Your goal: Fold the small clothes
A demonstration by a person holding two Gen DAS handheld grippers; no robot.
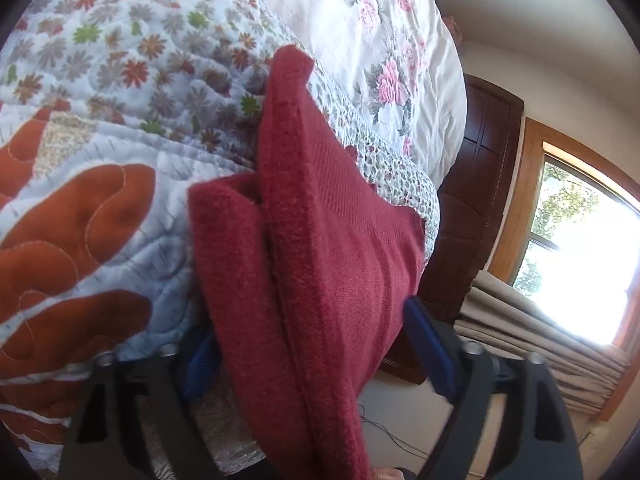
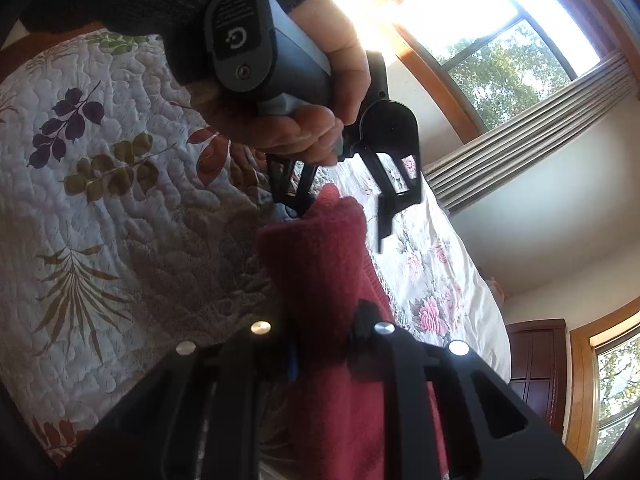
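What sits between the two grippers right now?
Only the red knit garment, stretched from the right gripper to the left gripper; the right wrist view shows it, with the quilt behind.

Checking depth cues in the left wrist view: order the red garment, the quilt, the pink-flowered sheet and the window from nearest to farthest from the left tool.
1. Red garment, between the fingers.
2. Quilt, left.
3. Pink-flowered sheet, upper right.
4. Window, far right.

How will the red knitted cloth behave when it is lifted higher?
The red knitted cloth is probably floppy: it already hangs in soft folds between the two grippers. It looks thick and fuzzy, so it will likely not slip from the jaws. Its free parts may sag toward the quilt.
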